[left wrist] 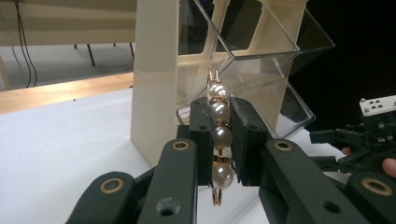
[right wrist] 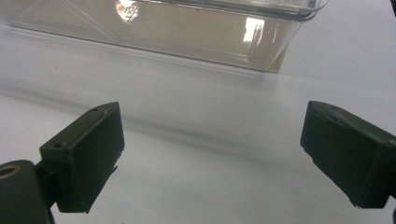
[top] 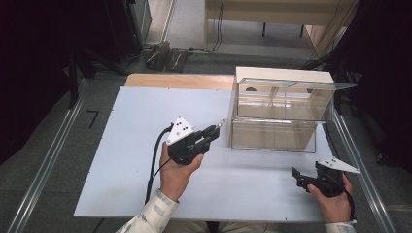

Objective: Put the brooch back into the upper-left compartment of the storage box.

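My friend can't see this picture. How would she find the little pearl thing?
Start at the white table and the clear bins at its far right. Just left of them a hand lifts the left gripper off the table, its jaws shut on the pearl clip. It is a short row of four shiny pearls on gold wire, the only small bright thing here.

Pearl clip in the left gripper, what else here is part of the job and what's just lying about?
In the job, as far as the pictures suggest:
- left gripper, shut on the pearl clip
- clear tiered organizer, just ahead of the clip
- right gripper, open, low over the white table

Lying about:
- cables and pedals on the floor beyond the table
- black hex key on the floor at left
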The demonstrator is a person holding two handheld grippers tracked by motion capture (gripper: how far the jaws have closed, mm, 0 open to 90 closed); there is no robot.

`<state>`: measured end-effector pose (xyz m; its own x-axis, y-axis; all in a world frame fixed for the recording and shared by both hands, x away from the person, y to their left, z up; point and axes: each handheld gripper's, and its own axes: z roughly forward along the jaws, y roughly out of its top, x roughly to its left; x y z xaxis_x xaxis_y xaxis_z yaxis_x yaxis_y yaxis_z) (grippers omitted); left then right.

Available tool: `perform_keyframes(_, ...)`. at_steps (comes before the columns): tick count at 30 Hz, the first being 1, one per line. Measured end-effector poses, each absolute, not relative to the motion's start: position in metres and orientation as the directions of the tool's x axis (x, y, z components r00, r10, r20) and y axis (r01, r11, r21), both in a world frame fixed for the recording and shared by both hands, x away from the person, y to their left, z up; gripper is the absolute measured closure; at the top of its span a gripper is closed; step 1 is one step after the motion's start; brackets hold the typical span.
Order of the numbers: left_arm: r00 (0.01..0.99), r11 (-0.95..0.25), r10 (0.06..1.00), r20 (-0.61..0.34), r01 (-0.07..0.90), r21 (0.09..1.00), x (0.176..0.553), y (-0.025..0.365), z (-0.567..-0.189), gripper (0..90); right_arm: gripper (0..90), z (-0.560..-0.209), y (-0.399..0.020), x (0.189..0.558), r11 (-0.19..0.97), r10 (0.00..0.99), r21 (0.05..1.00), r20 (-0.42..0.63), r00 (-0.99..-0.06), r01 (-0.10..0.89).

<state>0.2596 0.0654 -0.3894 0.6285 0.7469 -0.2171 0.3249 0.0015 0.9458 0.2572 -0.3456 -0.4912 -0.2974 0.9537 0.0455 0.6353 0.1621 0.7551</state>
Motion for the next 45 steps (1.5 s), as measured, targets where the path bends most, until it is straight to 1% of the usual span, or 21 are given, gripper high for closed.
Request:
perform_keyframes(20,0.639,0.012,0.736,-0.224,0.319,0.948,0.268,0.055,-0.384,80.2,4.7,-0.491,-0.346,0.257,0.160,0.954,0.755,0.047,-0.296,0.636)
perform_keyframes(45,0.669,0.026,0.710,-0.220,0.288,0.957,0.277,0.035,-0.370,80.2,4.7,-0.491,-0.348,0.257,0.158,0.953,0.756,0.051,-0.298,0.635)
